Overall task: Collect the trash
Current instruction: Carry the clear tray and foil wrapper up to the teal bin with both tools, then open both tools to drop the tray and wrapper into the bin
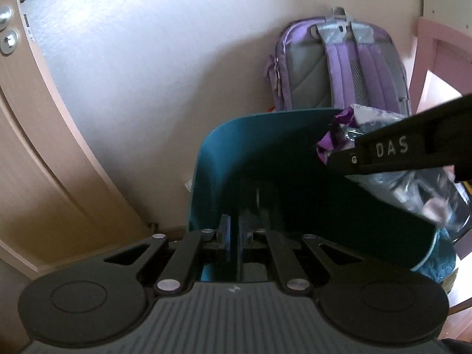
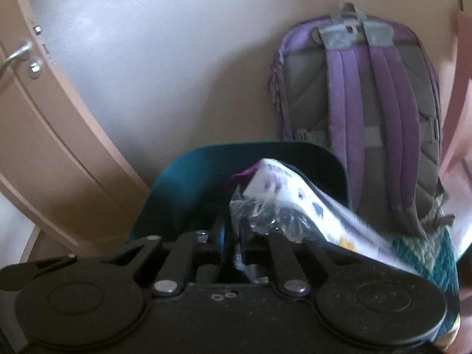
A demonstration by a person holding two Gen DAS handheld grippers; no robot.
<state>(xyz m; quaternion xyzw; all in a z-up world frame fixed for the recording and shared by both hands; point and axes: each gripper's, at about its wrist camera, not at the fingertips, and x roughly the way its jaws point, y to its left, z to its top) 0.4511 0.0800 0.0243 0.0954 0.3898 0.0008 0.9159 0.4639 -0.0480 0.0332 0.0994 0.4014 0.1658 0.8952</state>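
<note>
Left gripper jaws clamping teal bin rim, right gripper jaws gripping wrapper

A purple and grey backpack stands upright against a pale wall, its padded straps facing out. Left of the backpack, well apart, a light wooden door carries a metal lever handle with a round lock below it. Right of the backpack, a pink frame rises beside it. Below the backpack's lower right corner lies a teal quilted fabric.
</note>
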